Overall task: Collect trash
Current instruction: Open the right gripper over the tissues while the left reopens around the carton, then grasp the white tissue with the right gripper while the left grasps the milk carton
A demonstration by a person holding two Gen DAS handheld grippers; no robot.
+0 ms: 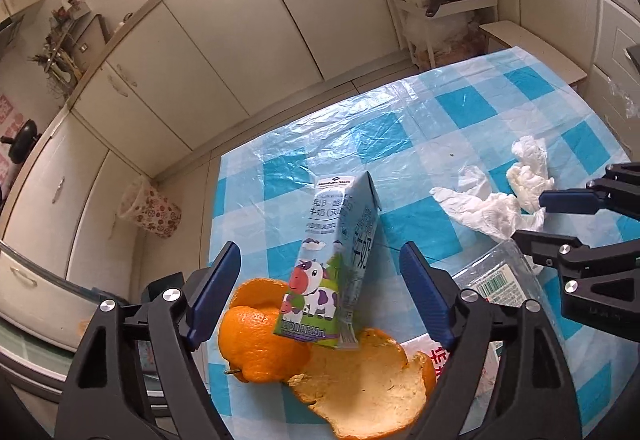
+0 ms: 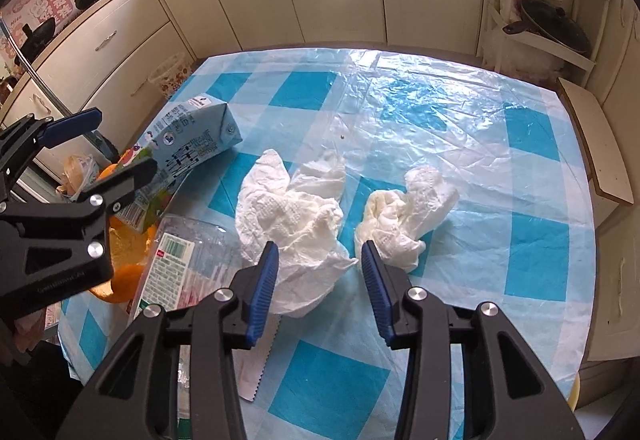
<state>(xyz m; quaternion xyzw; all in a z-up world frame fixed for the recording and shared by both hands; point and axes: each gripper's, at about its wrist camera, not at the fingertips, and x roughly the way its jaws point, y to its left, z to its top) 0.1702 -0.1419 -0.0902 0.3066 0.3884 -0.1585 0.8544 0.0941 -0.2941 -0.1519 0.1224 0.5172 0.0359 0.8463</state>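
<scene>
On the blue-checked tablecloth (image 1: pixel 460 108) a milk carton (image 1: pixel 340 252) with a cartoon cow leans over pieces of orange peel (image 1: pixel 360 388). My left gripper (image 1: pixel 320 280) is open with the carton between its fingers, and the pads stand clear of it. Two crumpled white tissues (image 2: pixel 292 208) (image 2: pixel 404 216) lie mid-table. My right gripper (image 2: pixel 320 256) hovers open over the near edge of the larger tissue. In the right wrist view the left gripper (image 2: pixel 126 140) sits beside the carton (image 2: pixel 196 136). The right gripper (image 1: pixel 536 218) appears at the right edge of the left wrist view.
A clear plastic package (image 2: pixel 176 264) with a barcode label lies between the peel and the tissues. A patterned bin (image 1: pixel 148 212) stands on the floor past the table's left edge. Cream cabinets line the walls, a shelf holds a pan (image 2: pixel 556 24), and a low bench (image 2: pixel 596 144) is at the right.
</scene>
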